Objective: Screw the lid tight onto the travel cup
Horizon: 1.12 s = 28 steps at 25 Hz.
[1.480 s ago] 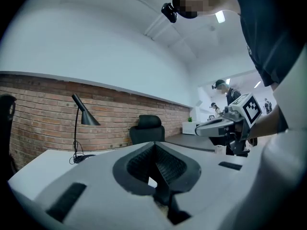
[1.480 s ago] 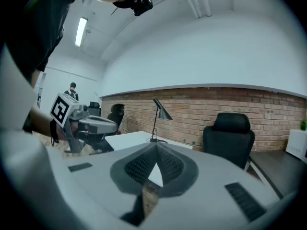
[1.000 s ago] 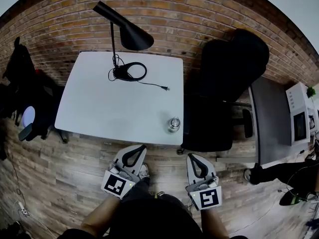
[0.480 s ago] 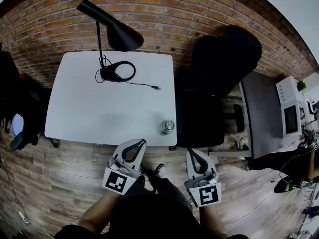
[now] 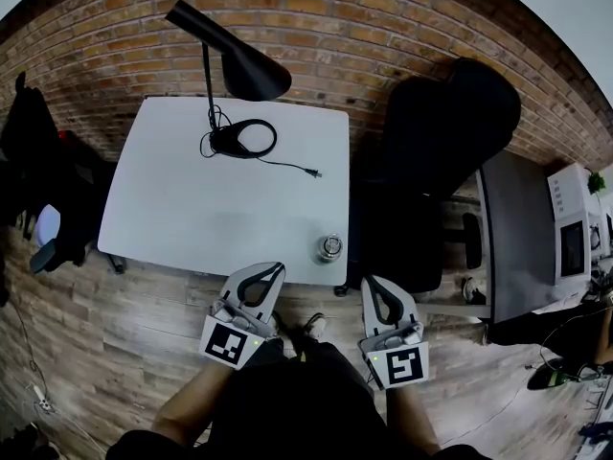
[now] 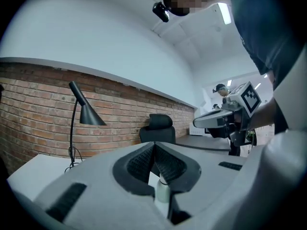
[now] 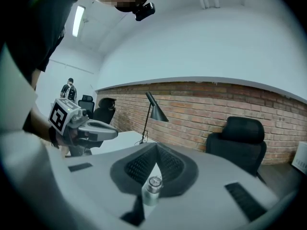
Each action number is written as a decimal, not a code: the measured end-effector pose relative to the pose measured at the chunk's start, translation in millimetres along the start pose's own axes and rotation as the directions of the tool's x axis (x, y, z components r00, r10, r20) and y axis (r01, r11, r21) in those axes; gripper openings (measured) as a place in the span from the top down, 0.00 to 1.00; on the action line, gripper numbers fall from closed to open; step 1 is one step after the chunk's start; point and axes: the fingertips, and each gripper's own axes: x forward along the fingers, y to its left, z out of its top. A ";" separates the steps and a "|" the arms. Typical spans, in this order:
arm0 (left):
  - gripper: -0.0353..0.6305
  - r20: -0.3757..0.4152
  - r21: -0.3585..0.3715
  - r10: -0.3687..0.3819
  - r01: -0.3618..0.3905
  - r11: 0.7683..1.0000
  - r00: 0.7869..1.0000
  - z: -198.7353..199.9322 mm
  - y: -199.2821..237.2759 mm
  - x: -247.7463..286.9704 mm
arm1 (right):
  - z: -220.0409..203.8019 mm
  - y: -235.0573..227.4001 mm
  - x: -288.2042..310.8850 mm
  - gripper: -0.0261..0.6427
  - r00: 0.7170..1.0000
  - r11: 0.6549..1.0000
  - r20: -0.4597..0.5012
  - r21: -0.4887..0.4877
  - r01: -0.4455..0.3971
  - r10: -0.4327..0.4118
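Just short of the white table's [image 5: 192, 209] front edge, the left gripper [image 5: 275, 269] and right gripper [image 5: 372, 282] hang side by side above the wooden floor [image 5: 115, 333]. Each has its jaws pressed together on nothing. The travel cup [image 5: 330, 248] stands on the table's near right corner. A black desk lamp [image 5: 239, 65] sits at the table's far edge, with a brick wall [image 5: 335, 27] beyond it.

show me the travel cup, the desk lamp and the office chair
travel cup [image 5: 330, 247], head view, on its top
desk lamp [image 5: 256, 74], head view, on the black shade
office chair [image 5: 450, 113], head view, on the backrest
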 end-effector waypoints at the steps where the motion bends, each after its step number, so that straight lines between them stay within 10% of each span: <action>1: 0.91 -0.005 -0.002 0.006 -0.006 1.000 1.000 -1.1 0.8 2.3 | -0.3 -1.7 1.3 0.94 1.000 1.000 0.000 0.000 -0.007 0.007; 18: 0.90 -0.149 -0.044 -0.066 0.060 0.997 0.987 -99.6 -21.3 61.7 | -75.8 -13.7 46.2 0.94 0.972 0.979 -0.112 0.006 -0.206 0.205; 28: 0.60 -0.149 -0.125 -0.117 0.099 0.987 0.982 -163.4 -23.7 95.6 | -122.0 -4.3 83.5 0.75 0.929 0.938 -0.129 0.008 -0.348 0.346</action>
